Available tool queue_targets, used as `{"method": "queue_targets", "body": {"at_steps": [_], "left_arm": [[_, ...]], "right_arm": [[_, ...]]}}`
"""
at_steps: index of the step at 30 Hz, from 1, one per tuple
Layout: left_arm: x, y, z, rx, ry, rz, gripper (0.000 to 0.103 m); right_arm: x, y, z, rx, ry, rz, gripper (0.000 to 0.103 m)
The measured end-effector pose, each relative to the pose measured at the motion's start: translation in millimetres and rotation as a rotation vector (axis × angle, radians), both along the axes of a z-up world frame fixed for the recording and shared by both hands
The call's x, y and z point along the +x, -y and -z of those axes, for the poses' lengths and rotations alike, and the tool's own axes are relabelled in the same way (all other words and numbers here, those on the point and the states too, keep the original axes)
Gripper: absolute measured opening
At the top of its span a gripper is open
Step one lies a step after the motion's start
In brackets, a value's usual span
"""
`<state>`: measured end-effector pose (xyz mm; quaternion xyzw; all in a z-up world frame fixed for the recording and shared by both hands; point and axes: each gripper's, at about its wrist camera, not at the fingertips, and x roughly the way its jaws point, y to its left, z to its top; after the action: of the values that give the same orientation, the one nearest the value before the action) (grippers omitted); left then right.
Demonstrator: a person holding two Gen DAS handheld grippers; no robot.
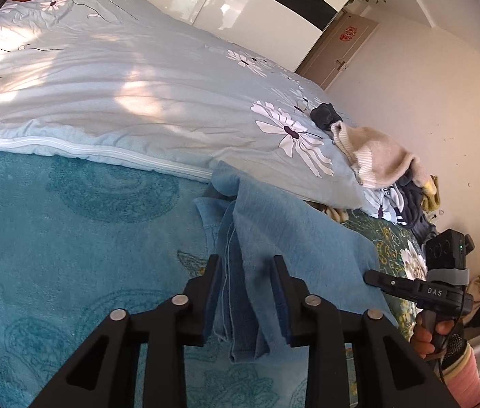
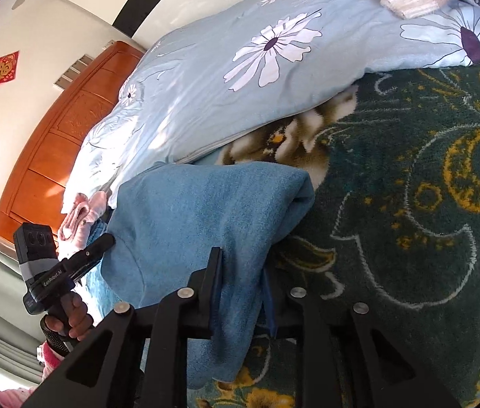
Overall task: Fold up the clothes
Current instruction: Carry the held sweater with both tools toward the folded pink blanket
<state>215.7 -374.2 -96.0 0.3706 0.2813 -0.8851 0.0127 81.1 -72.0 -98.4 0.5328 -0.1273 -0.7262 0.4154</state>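
Observation:
A light blue fleece garment [image 1: 291, 231] lies bunched on the bed, one end raised. My left gripper [image 1: 246, 258] has several folded layers of it filling the gap between its pads, and a short tail hangs back towards the camera. In the right wrist view the same blue garment [image 2: 206, 210] drapes through my right gripper [image 2: 243, 261], covering its right pad and hanging below the jaws. Each gripper shows in the other's view, held by a hand: the right gripper [image 1: 372, 278] at the garment's right edge, the left gripper [image 2: 105, 239] at its left edge.
A pale blue floral duvet [image 1: 138, 85] covers the far part of the bed. A heap of cream and dark clothes [image 1: 376, 156] sits at its right end. A teal blanket [image 1: 70, 255] and a dark green patterned blanket [image 2: 410, 187] lie underneath. A pink garment [image 2: 76, 217] lies near the wooden headboard [image 2: 56, 142].

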Motion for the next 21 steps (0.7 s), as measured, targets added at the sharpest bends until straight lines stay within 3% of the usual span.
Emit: {"method": "queue_targets", "body": {"at_steps": [3,5,7,10,18,21], "left_arm": [[-10.6,3.3,4.6,0.041,0.006,0.031,0.057],[-18.8,5.2,9.2,0.057,0.024,0.046,0.06],[-28.8,6.0,17.5,0.054,0.066,0.047,0.06],[-38.4,6.4,31.2,0.12,0.102,0.072,0.06],[-46.1,-6.7,39.5,0.164,0.106,0.098,0.058],[-44.8,-6.4,39.2,0.175,0.099,0.091,0.048]], "right_arm": [[4.0,-5.9,-0.1,-0.027,0.022,0.014,0.038],[7.0,-7.6,3.1,-0.032,0.036,0.027,0.045],[9.4,-8.4,6.7,-0.043,0.049,0.04,0.046],[10.5,-7.1,10.3,-0.062,0.059,0.058,0.047],[7.8,14.4,17.7,-0.121,0.094,0.054,0.05],[8.3,17.8,16.2,-0.147,0.107,0.054,0.048]]}}
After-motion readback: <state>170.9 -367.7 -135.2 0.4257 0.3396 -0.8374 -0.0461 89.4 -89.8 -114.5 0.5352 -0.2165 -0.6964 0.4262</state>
